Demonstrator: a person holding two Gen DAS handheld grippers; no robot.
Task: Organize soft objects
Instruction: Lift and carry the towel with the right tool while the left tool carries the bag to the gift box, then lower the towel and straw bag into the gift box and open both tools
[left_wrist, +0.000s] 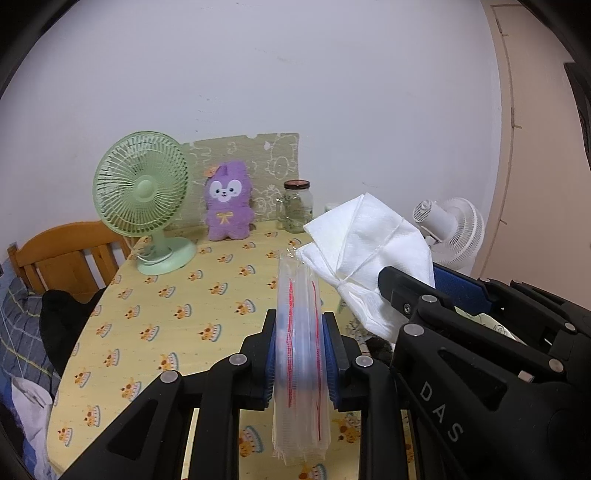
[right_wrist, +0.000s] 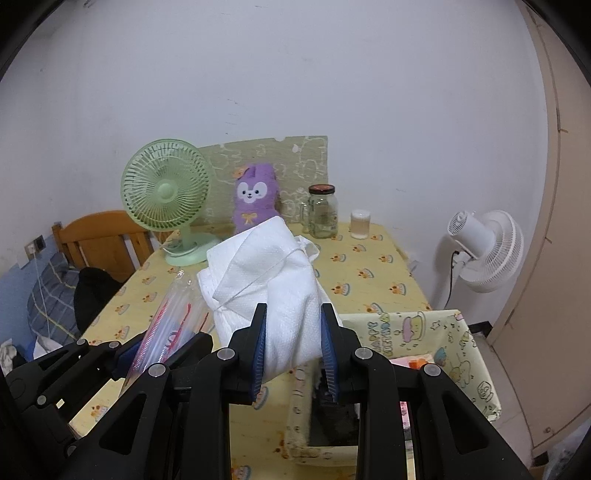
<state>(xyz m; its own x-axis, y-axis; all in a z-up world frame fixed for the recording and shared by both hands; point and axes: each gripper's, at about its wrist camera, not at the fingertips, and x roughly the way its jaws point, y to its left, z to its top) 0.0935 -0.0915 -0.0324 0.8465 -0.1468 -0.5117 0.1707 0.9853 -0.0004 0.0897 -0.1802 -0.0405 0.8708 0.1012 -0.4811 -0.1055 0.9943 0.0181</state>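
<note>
On table (right_wrist: 369, 273): two fans, one plush (right_wrist: 255, 199).

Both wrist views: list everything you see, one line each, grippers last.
Table: one, yellow patterned cloth.
Desk fan: one, green, table's far left.
Plush toy: one, purple, against the wall.
Glass jar: one, clear, right of the plush.
Small cup: one, pale, right of the jar.
Fabric bin: one, yellow printed, near right.
Standing fan: one, white, beyond the table.
Chair: one, wooden, left.
Zip bags: a stack, clear with red seals, in the left gripper.
White cloth bundle: one, in the right gripper.
</note>
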